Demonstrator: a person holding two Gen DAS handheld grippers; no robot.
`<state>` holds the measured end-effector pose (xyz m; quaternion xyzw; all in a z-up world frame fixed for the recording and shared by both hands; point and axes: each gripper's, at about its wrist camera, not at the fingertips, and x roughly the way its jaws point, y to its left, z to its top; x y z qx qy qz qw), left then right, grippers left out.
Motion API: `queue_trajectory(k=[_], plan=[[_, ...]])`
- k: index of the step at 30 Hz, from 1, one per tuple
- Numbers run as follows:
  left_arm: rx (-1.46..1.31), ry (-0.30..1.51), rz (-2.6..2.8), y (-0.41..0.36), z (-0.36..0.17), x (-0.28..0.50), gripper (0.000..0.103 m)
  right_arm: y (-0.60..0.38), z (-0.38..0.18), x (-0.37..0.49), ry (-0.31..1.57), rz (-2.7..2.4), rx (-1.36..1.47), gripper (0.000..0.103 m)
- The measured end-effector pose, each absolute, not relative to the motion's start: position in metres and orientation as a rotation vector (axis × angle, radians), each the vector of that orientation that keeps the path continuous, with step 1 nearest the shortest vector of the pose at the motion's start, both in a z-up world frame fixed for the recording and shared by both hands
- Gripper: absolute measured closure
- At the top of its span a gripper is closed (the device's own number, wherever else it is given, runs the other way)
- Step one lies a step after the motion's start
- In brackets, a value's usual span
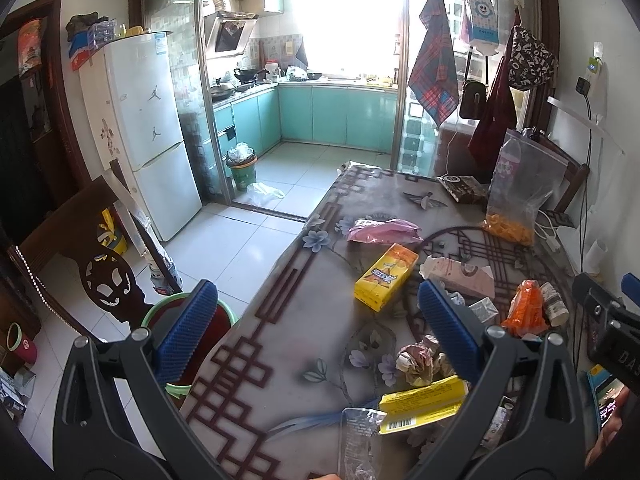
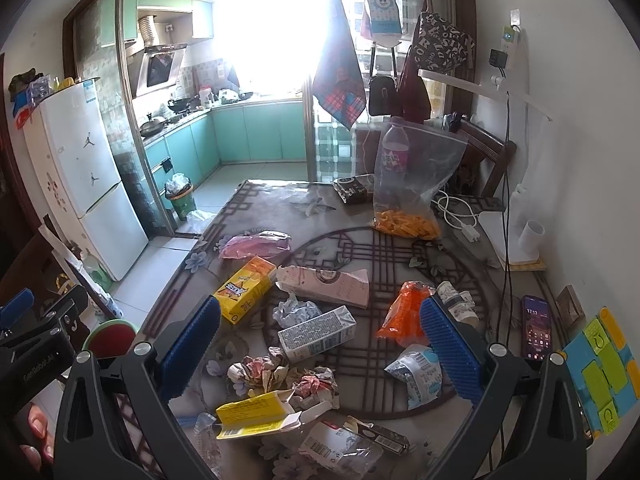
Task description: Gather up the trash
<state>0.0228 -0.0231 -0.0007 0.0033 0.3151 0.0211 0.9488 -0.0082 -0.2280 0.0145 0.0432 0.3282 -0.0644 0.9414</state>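
Both grippers hover above the patterned table [image 2: 256, 208], and neither grips anything. The left gripper [image 1: 318, 324] has its blue pads spread wide over the table's near left edge; the right gripper [image 2: 320, 336] is just as wide, poised over the thick of the litter.

The trash sits scattered across the tabletop. In the right wrist view, a yellow juice carton [image 2: 244, 290] lies beside a pink crumpled carton [image 2: 326, 286], with a grey milk box [image 2: 316, 332] just in front and wads of crumpled paper [image 2: 280, 372] nearer still. An orange wrapper [image 2: 404, 314] lies touching the right-hand pad, and a torn yellow box [image 2: 260, 414] is closest to the camera. A pink plastic bag [image 2: 258, 244] rests farther back.

The right view alone shows a phone [image 2: 536, 326] lying screen-up at the table's right side, and the milk box in full. The left view alone shows the green-rimmed bin [image 1: 224, 320] clearly, standing on the floor just beside the table edge behind the left pad; in the right view it is only a sliver of red and green, so its contents are hard to tell. Each camera catches the other gripper at the frame's edge.

A clear zip bag [image 2: 416, 184] with orange snacks stands at the far side.
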Motion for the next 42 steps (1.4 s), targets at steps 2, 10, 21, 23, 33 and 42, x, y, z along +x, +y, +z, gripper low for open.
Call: queue_trajectory(k=[2,10,21,23,33,42], plan=[[0.007,0.64,0.043,-0.023,-0.001,0.022,0.004,-0.228,0.013,-0.008,0.669,-0.131,0.087,0.007],[0.009,0.643,0.047,-0.024,-0.001,0.021,0.004,-0.229,0.012,-0.009,0.668,-0.13,0.082,0.007],[-0.015,0.695,0.003,-0.02,-0.009,0.023,0.004,-0.23,0.005,-0.012,0.67,-0.133,0.057,0.007],[-0.015,0.761,-0.043,-0.019,-0.025,0.028,0.004,-0.233,-0.001,-0.015,0.662,-0.116,0.035,0.007],[0.012,1.215,-0.254,-0.027,-0.176,0.013,0.008,-0.247,-0.068,-0.016,0.877,0.028,-0.111,0.007],[0.013,1.307,-0.33,-0.041,-0.225,0.001,0.068,-0.219,-0.082,-0.013,0.948,0.217,-0.319,0.023]])
